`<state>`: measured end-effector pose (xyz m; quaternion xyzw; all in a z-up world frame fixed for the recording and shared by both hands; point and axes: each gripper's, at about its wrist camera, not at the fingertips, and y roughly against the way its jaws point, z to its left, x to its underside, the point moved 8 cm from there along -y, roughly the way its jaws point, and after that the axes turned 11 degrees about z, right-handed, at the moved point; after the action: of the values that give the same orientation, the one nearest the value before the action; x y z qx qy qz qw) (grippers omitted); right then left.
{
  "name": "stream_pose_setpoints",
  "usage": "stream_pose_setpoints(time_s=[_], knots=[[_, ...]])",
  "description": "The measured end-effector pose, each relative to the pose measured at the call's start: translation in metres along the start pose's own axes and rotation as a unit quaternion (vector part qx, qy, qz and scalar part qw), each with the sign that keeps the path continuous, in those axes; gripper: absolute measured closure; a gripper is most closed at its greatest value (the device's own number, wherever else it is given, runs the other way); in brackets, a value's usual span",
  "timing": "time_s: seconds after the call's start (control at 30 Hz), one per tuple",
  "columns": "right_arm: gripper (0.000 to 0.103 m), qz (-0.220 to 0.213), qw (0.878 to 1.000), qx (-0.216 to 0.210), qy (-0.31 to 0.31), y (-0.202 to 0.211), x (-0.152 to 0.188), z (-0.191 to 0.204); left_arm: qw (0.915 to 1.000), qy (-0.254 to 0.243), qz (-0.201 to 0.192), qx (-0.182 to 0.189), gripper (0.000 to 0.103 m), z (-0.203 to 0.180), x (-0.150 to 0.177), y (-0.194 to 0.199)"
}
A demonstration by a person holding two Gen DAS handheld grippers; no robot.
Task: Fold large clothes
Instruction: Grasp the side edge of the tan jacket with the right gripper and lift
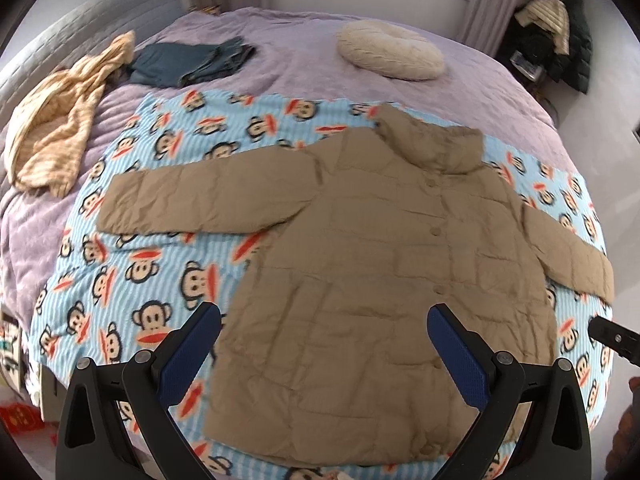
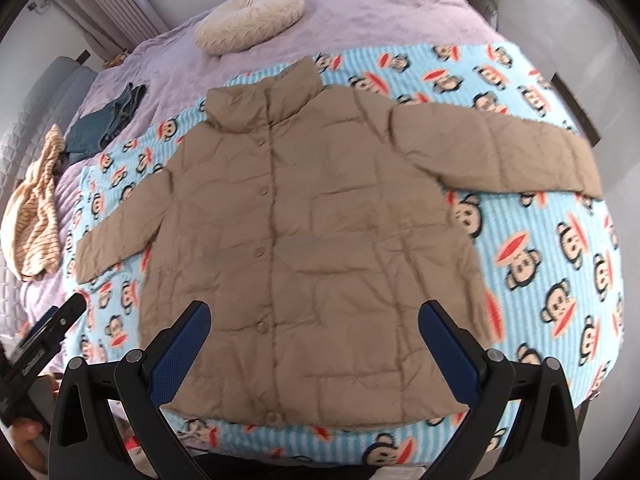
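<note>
I see the tan jacket (image 1: 384, 248) lying flat, front up and sleeves spread, on the monkey-print blanket (image 1: 160, 248) over the purple bedspread (image 1: 304, 60), with my left gripper (image 1: 324, 344) and right gripper (image 2: 314, 340) above its hem, jaws apart and empty.
</note>
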<state>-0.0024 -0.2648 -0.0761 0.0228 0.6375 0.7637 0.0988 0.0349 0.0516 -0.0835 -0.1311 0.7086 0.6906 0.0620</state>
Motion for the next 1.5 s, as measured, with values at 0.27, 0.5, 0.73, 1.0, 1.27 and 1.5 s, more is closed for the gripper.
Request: stream_pose_setpoints(time_s=[0.27, 0.5, 0.73, 1.0, 1.27, 1.5], knots=[[0.000, 0.025, 0.999, -0.025, 0.028, -0.041, -0.003, 0.049, 0.9983, 0.057, -0.013, 0.002, 0.000, 0.086, -0.012, -0.049], [0.000, 0.040, 0.997, -0.035, 0.060, -0.110, 0.000, 0.092, 0.9850, 0.135, 0.025, 0.105, 0.000, 0.154, -0.017, -0.127], [0.000, 0.084, 0.991, -0.060, 0.081, -0.177, -0.005, 0.136, 0.9483, 0.221, 0.019, 0.227, 0.000, 0.187, -0.052, -0.208], [0.000, 0.050, 0.987, -0.095, 0.118, -0.203, -0.035, 0.178, 0.9262, 0.253, -0.022, 0.279, 0.000, 0.220, -0.111, -0.250], [0.002, 0.020, 0.982, -0.136, 0.129, -0.226, -0.094, 0.238, 0.9262, 0.295, -0.048, 0.230, 0.034, 0.285, -0.152, -0.260], [0.090, 0.024, 0.976, -0.187, 0.106, -0.261, -0.136, 0.285, 0.9481, 0.239, -0.067, 0.199, 0.090, 0.286, -0.168, -0.241]])
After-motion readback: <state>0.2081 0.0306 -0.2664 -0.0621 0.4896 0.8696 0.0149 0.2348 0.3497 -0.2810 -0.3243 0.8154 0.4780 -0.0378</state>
